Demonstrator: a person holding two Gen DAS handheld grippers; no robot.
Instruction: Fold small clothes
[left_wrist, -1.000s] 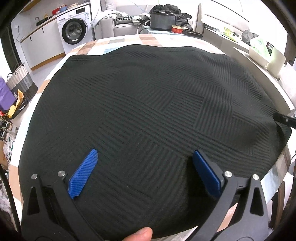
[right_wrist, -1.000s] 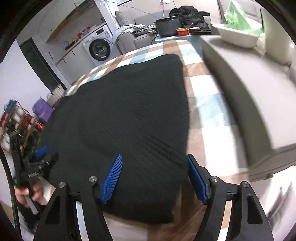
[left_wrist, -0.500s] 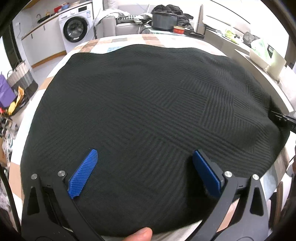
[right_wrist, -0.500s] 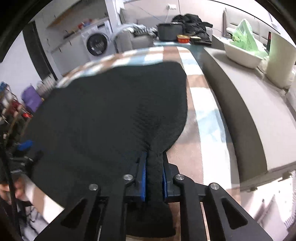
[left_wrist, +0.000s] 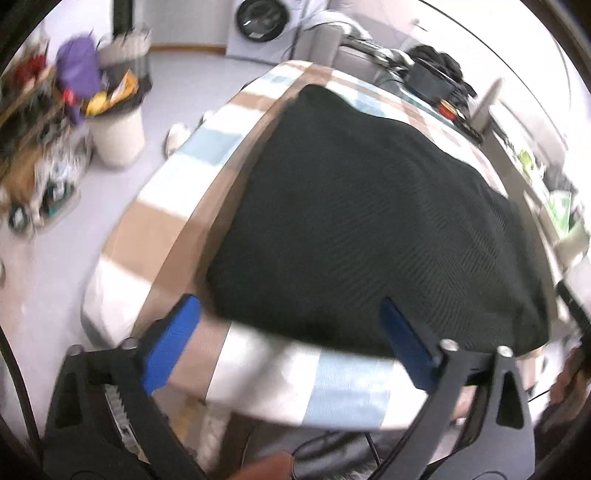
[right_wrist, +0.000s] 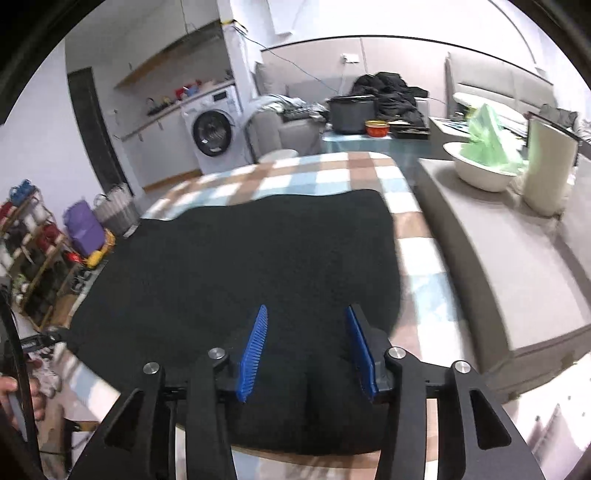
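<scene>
A black ribbed knit garment lies spread flat on a table with a checked cloth. In the blurred left wrist view my left gripper hovers over the garment's near left corner. Its jaws stand wide and are closing; only the garment's near edge runs between the blue pads, untouched. In the right wrist view the garment fills the middle. My right gripper is over its near right part. Its jaws are opening, and cloth with a faint crease lies between the pads, which do not press on it.
A grey counter along the table's right side carries a white bowl with a green bag and a cream canister. A washing machine stands at the back. A cream bin and cluttered shelves sit on the floor to the left.
The right gripper, pinched on the garment's near corner half a second ago, has let go and risen. The left gripper swung left and rolled, from mid-garment to its near left corner.
</scene>
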